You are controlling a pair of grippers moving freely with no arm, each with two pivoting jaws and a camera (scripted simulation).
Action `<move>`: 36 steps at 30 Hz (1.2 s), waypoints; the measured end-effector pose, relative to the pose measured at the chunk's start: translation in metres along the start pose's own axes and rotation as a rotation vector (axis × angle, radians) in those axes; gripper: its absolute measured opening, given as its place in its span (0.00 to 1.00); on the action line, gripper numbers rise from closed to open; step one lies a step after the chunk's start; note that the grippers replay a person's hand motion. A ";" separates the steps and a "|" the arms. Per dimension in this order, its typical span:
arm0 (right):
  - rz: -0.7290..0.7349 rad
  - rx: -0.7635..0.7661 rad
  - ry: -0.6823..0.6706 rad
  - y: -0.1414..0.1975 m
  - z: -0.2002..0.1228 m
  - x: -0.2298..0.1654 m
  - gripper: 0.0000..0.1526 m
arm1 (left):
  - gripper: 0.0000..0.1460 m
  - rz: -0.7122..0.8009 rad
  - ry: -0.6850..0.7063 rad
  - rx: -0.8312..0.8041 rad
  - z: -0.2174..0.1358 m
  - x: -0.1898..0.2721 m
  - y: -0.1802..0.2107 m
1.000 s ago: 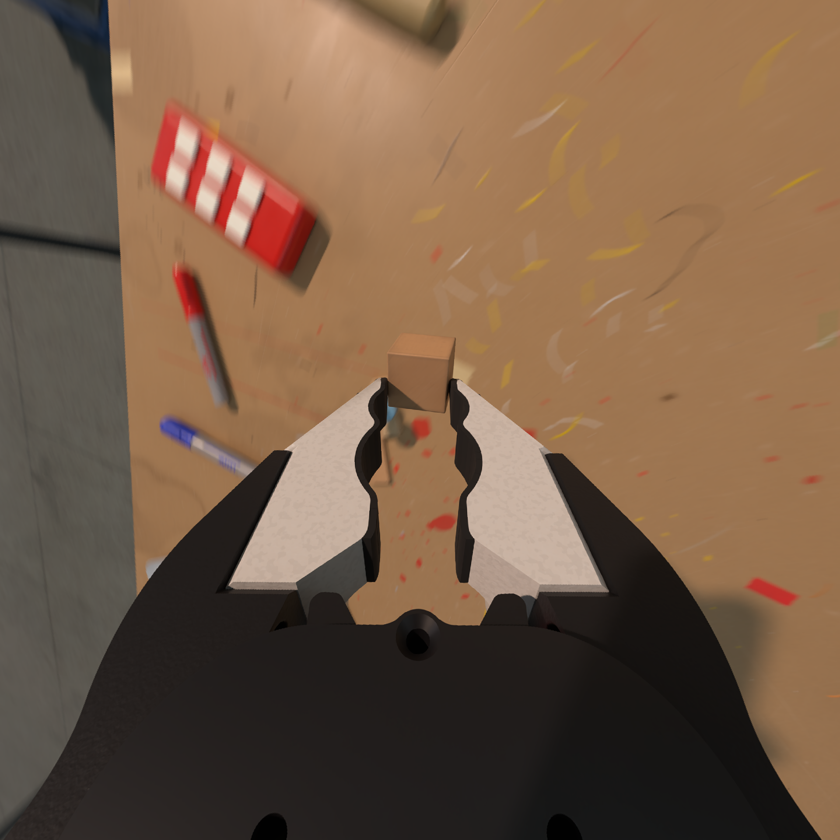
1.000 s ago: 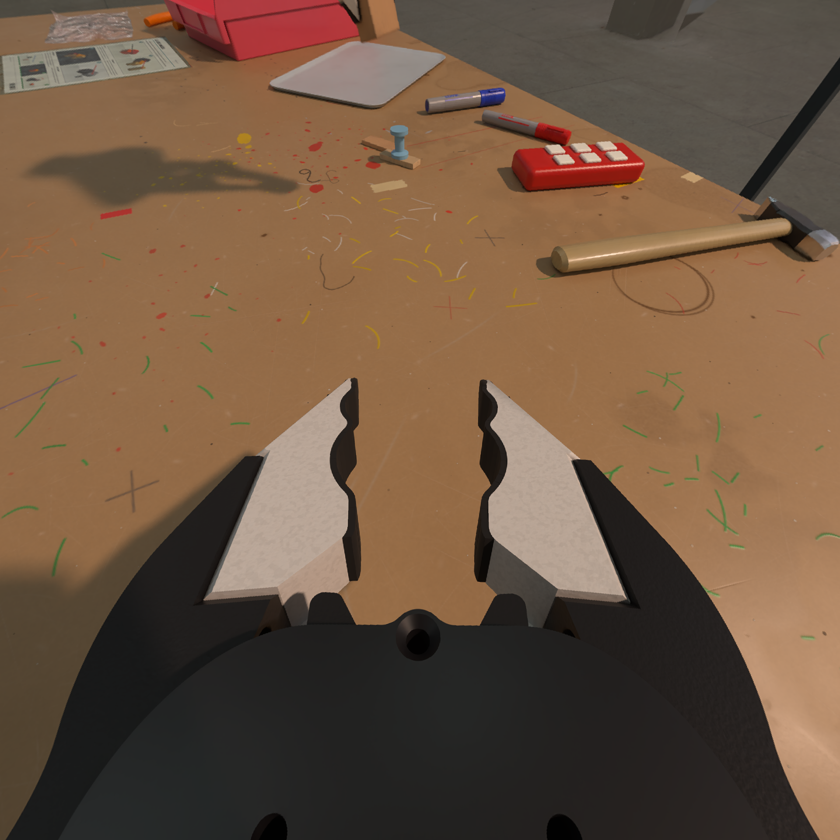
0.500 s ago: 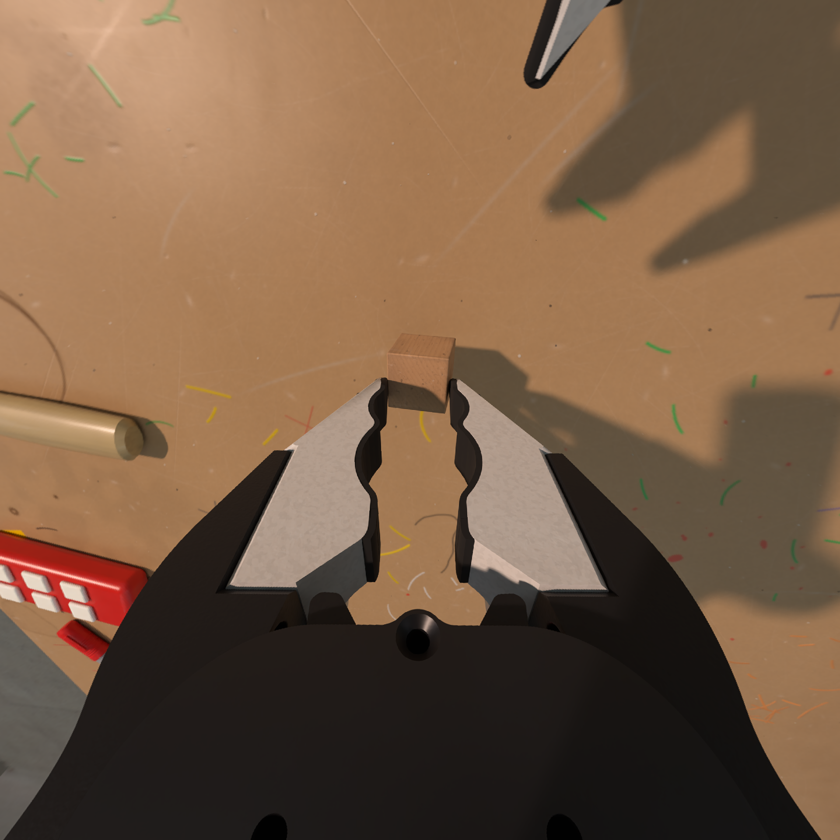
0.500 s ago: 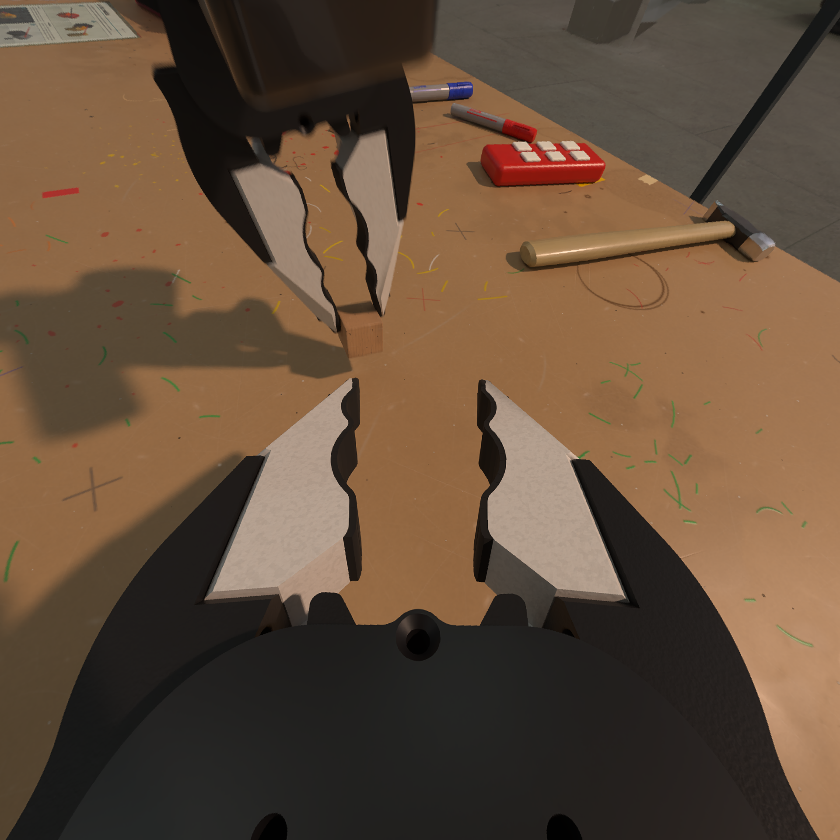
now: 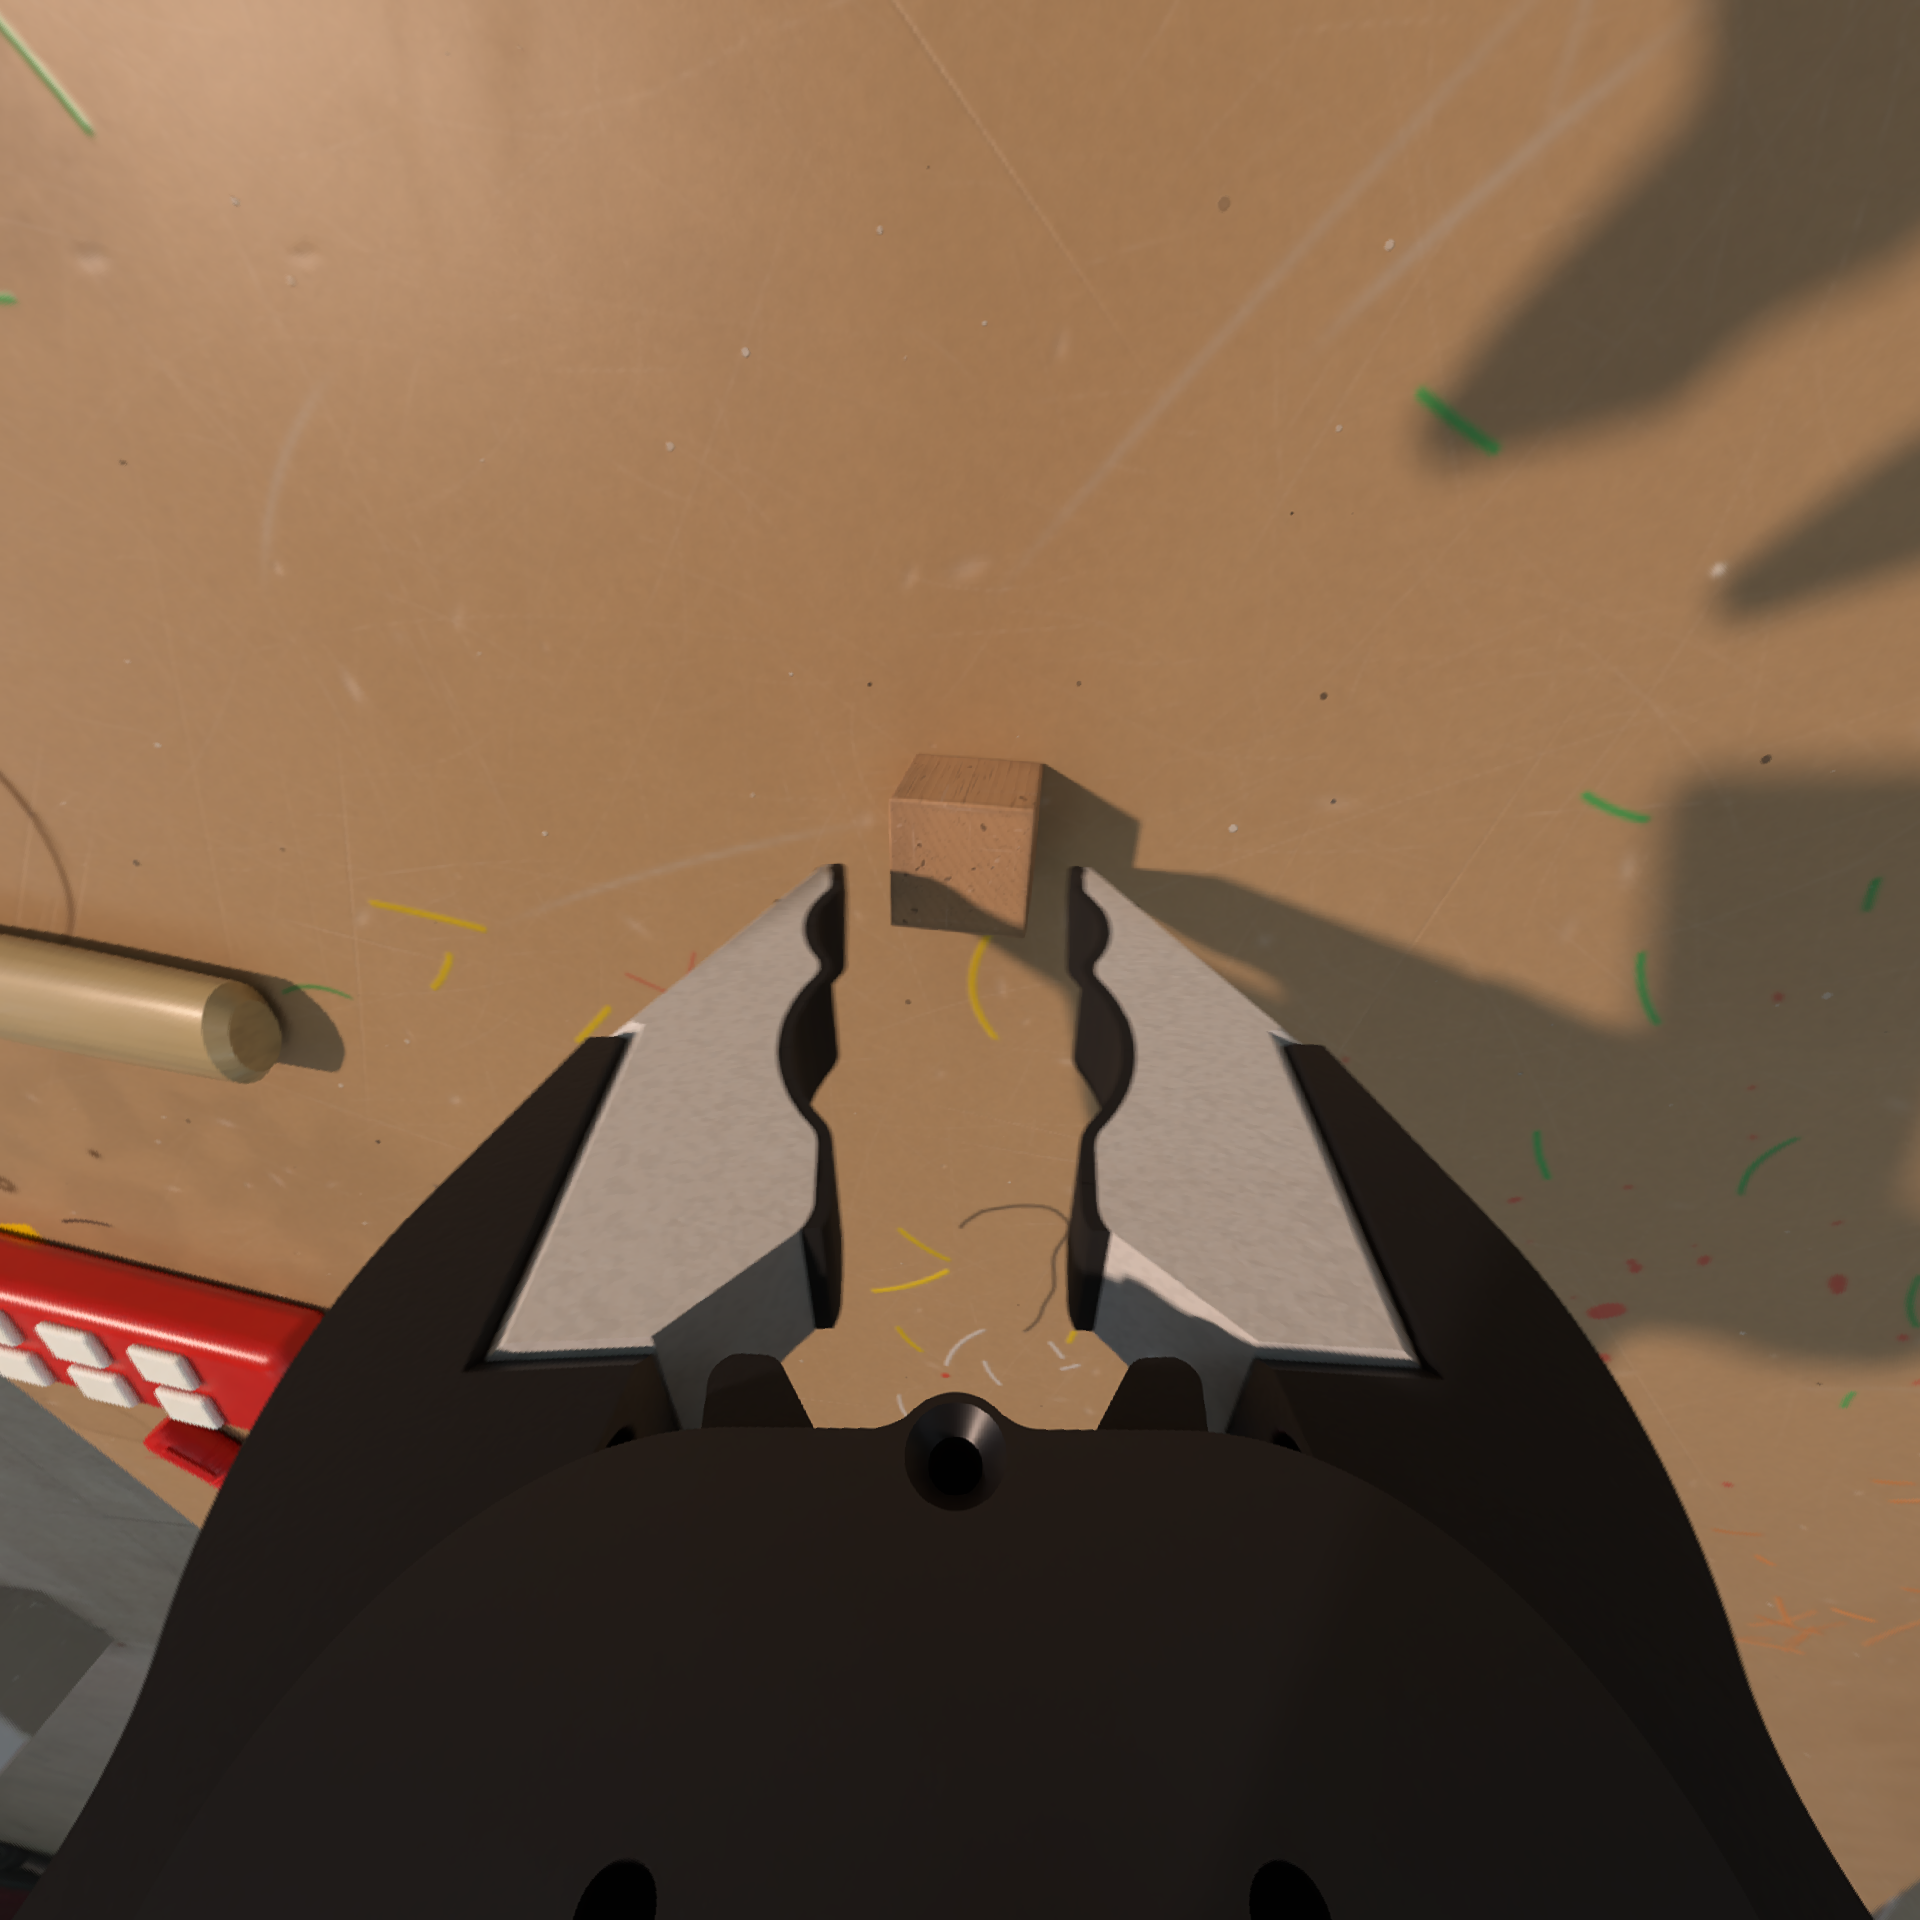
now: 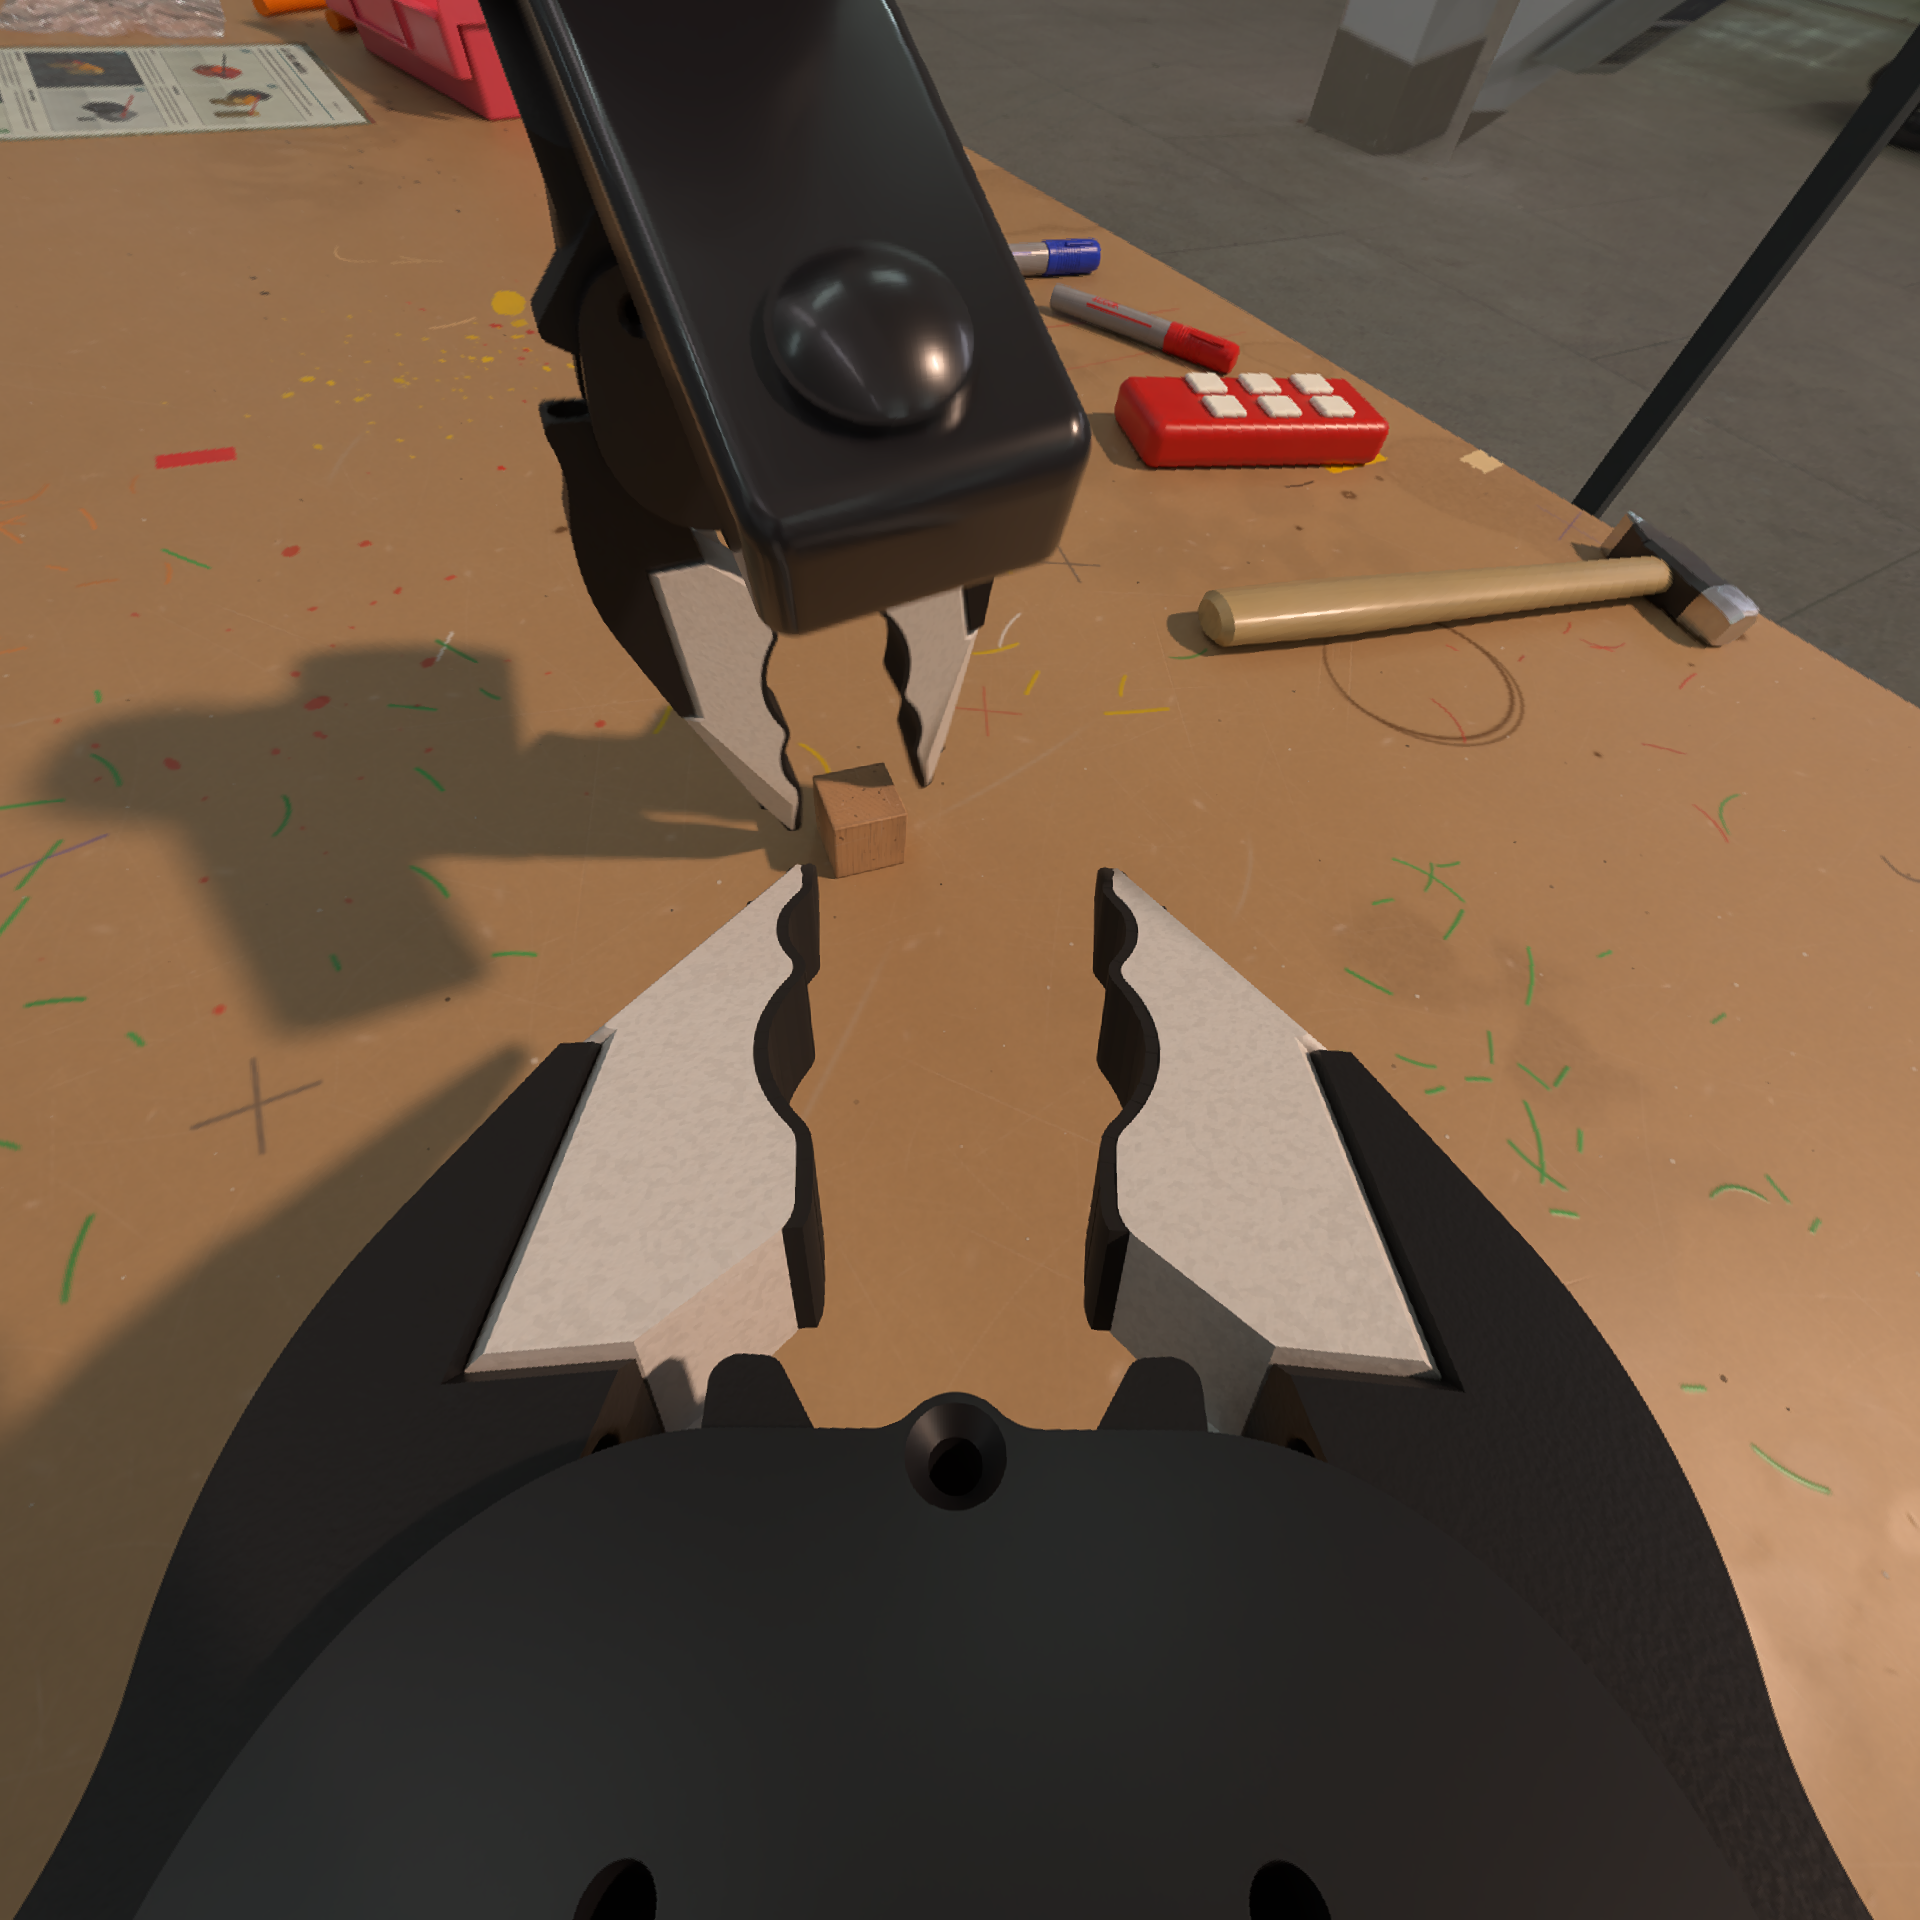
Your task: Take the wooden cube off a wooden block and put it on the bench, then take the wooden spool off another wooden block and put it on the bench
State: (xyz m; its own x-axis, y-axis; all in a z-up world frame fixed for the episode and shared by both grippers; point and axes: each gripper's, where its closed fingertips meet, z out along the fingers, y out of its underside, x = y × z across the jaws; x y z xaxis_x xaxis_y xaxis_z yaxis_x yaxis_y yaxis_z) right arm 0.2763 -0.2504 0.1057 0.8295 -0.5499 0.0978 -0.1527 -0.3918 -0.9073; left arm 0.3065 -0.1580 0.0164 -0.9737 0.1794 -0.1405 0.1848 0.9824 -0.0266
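The small wooden cube (image 5: 966,842) rests on the brown bench (image 5: 623,416), just past the tips of my left gripper (image 5: 957,878). The left gripper is open, its jaws standing a little apart from the cube on either side. In the right wrist view the cube (image 6: 860,831) sits under the left gripper (image 6: 858,800), which points down at it. My right gripper (image 6: 954,875) is open and empty, low over the bench, with the cube just beyond its left fingertip. No spool or wooden block is in view.
A hammer (image 6: 1455,597) lies at the right near the bench edge; its handle end shows in the left wrist view (image 5: 125,1003). A red keypad (image 6: 1252,421), a red marker (image 6: 1143,327) and a blue marker (image 6: 1055,257) lie farther back. A red box (image 6: 436,52) and a paper sheet (image 6: 166,88) are at the far left.
My left gripper carried the cube over, set it on the bench and opened its jaws off it. The right gripper stayed open and crept slightly forward.
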 end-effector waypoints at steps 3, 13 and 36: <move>0.000 -0.001 0.001 0.000 0.000 0.000 0.35 | 0.39 -0.003 -0.035 0.043 -0.011 -0.004 0.003; 0.022 0.050 -0.007 -0.008 -0.009 0.002 0.35 | 0.43 -0.347 -0.311 0.349 -0.150 -0.071 0.142; 0.100 0.011 -0.061 0.010 0.009 0.003 0.34 | 0.16 -0.617 -0.142 0.182 -0.024 -0.123 0.316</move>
State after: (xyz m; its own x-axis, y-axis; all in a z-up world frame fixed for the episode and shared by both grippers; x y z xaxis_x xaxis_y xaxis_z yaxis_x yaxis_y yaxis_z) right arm 0.2824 -0.2494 0.0936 0.8414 -0.5401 -0.0185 -0.2313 -0.3288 -0.9156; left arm 0.4815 0.1317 0.0487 -0.8834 -0.4348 -0.1750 -0.3698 0.8760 -0.3097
